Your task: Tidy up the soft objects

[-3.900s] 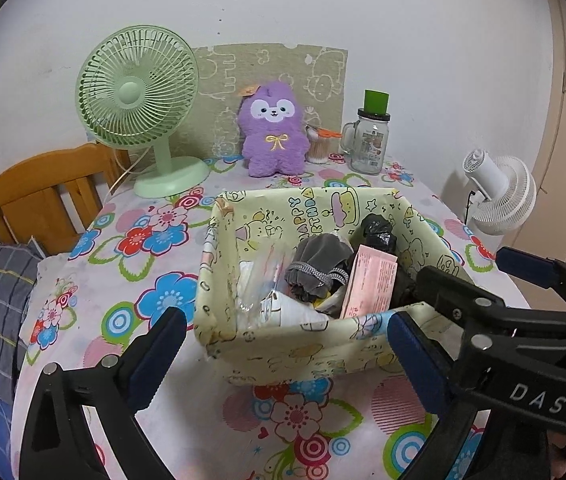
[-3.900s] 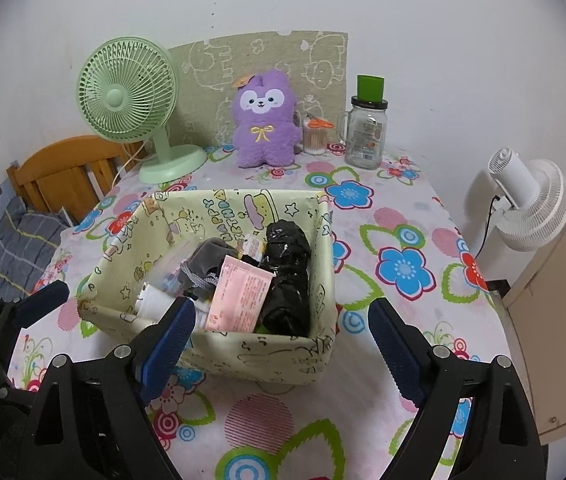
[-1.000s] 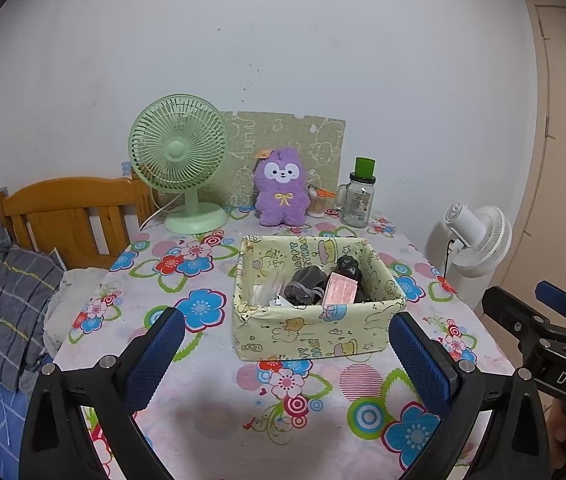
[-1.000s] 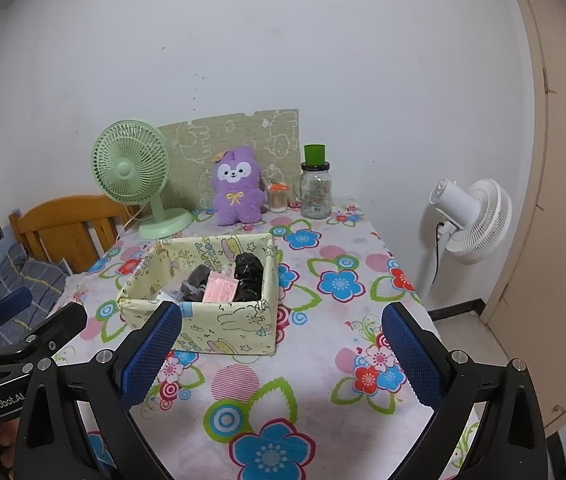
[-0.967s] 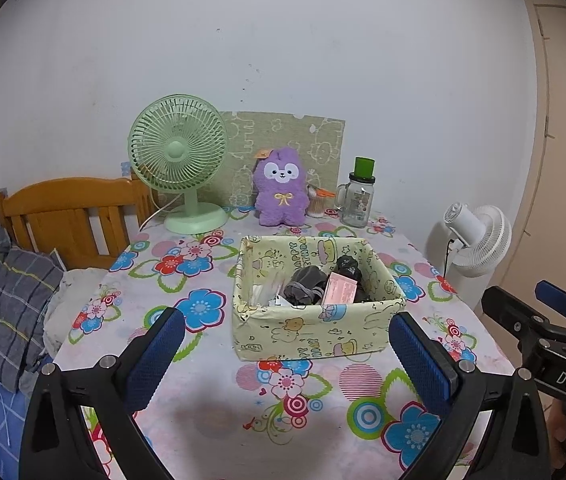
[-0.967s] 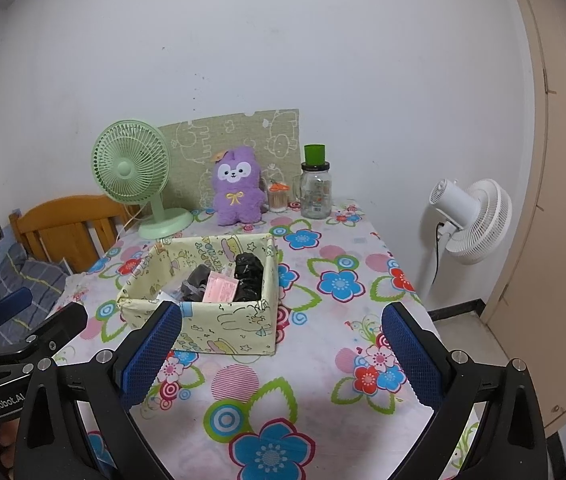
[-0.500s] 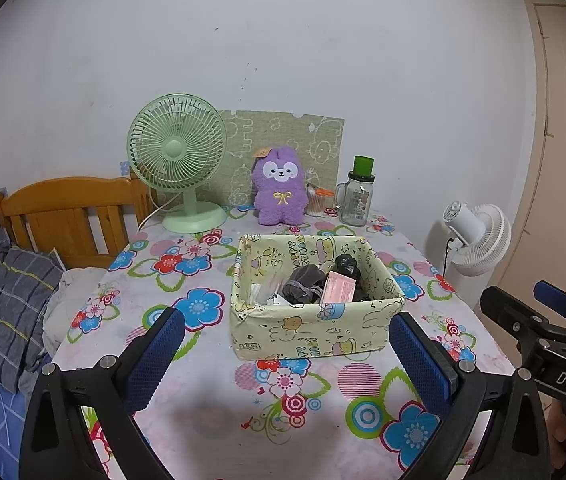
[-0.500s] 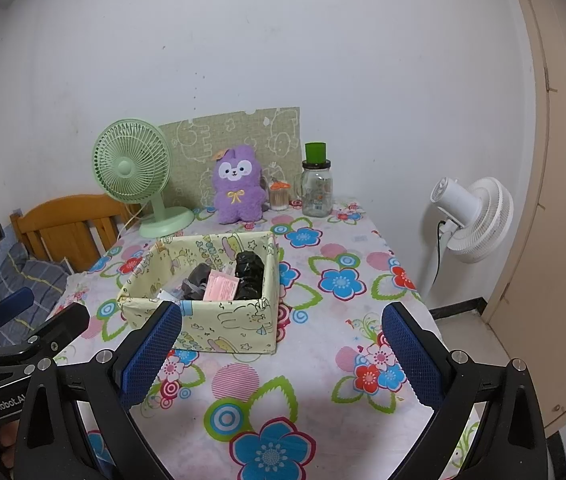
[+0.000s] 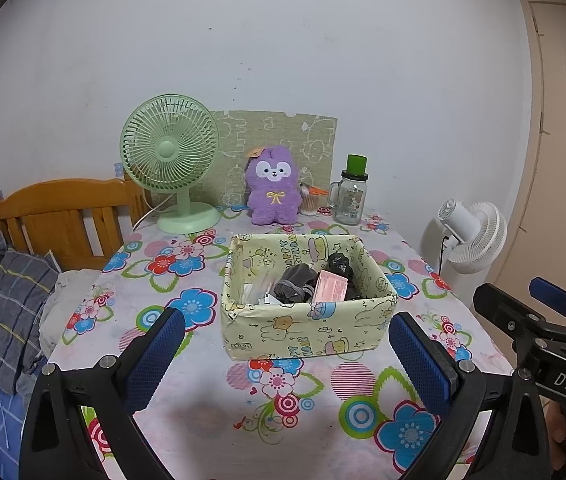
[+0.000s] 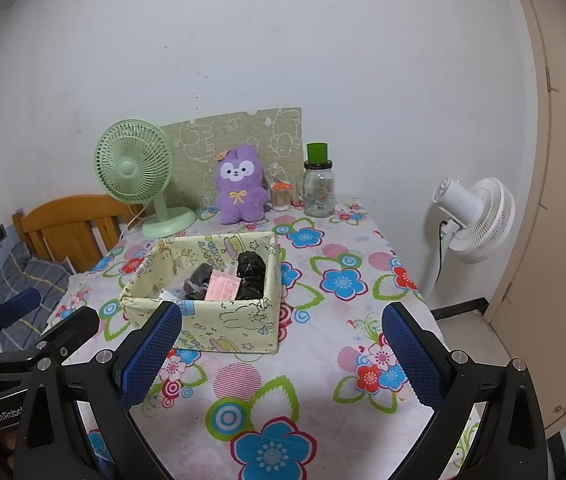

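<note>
Fabric box (image 9: 307, 330) sits mid-table, both tools (image 9: 283, 356) (image 10: 279, 352) wide open, empty, well short.

Glossy printed cloth on the table (image 9: 187, 416); soft fabric-covered box (image 9: 307, 330); fuzzy plush toy (image 9: 273, 188) behind the box; smooth plastic fan (image 9: 171, 152); clear glass jar (image 9: 349, 200); varnished wooden headboard (image 9: 63, 216); matt black gripper frames, textured blue pads (image 10: 151, 354).
</note>
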`<state>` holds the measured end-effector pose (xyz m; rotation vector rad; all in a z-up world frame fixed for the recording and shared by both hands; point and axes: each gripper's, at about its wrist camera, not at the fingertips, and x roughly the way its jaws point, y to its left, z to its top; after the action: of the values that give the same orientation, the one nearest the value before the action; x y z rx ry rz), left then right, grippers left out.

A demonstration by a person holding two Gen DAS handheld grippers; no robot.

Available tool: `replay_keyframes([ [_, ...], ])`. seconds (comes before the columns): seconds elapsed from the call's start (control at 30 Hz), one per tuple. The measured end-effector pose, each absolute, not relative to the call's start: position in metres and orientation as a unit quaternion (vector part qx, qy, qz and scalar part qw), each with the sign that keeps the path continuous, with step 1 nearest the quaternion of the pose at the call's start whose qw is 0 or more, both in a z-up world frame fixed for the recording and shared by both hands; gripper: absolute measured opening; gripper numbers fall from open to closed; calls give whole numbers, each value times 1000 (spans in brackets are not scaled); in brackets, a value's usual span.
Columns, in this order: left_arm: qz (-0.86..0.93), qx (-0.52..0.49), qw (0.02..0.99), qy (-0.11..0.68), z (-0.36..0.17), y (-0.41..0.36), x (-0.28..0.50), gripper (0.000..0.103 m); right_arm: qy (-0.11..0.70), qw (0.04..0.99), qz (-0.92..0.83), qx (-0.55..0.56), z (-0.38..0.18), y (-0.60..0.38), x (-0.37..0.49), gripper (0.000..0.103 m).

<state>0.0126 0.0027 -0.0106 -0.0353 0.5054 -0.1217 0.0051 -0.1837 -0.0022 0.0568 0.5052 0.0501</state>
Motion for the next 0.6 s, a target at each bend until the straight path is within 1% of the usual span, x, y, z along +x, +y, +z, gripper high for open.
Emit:
replay_keyframes([
  [0.6,-51,-16,967,251,-8,1,12,103,250,967,32,31,-2,-186,6,101],
])
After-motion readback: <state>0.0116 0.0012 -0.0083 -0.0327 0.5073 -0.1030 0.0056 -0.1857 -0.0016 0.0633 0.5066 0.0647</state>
